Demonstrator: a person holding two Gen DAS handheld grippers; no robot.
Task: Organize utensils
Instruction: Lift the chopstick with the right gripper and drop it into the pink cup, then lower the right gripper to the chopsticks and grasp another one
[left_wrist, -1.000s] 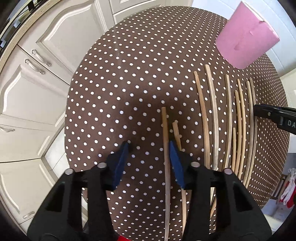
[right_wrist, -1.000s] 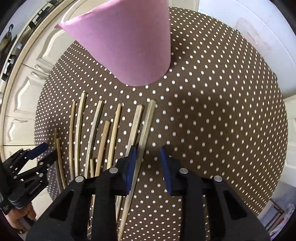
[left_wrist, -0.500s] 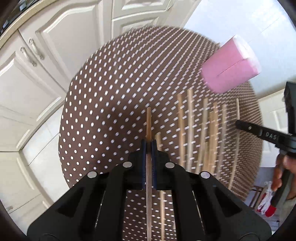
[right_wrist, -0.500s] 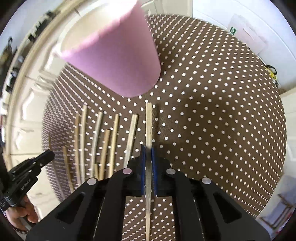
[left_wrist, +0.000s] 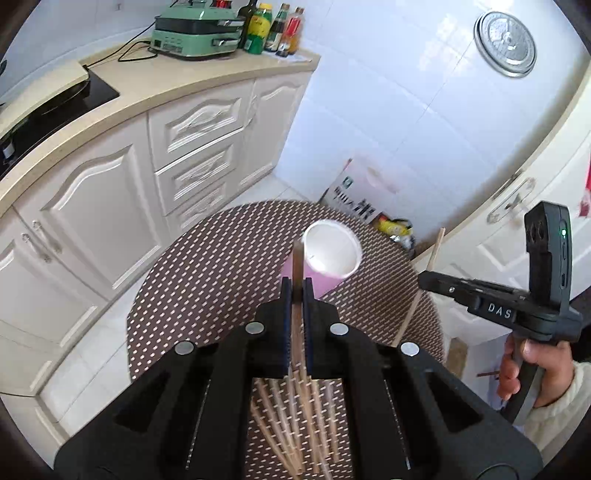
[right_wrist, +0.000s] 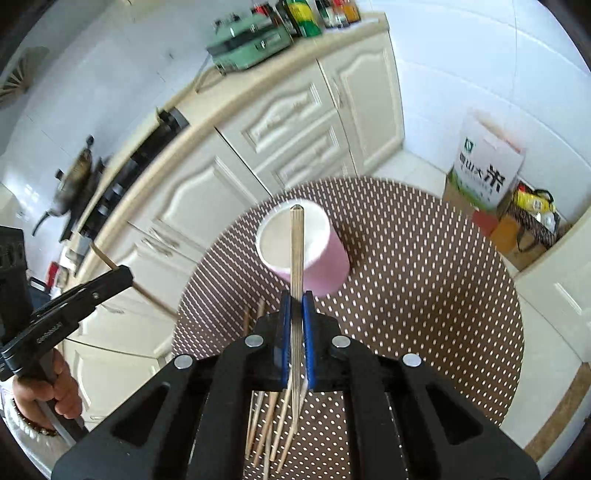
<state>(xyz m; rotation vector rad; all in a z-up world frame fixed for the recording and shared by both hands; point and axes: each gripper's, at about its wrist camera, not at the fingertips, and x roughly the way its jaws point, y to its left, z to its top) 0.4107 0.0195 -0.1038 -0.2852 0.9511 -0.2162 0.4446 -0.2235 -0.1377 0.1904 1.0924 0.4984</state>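
Chopsticks are leaving the table: I'm clenching one in each gripper, left (left_wrist: 295, 291) and right (right_wrist: 296, 306), now raised toward the pink cup (right_wrist: 317, 254).

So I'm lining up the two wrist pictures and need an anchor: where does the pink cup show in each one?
Left wrist view: the pink cup stands just above centre, right of the chopstick tip, white inside facing the camera.
Right wrist view: the same cup sits at centre, behind the held chopstick.
Shared landmark: the green appliance on the counter, top left in the left view, top centre in the right.
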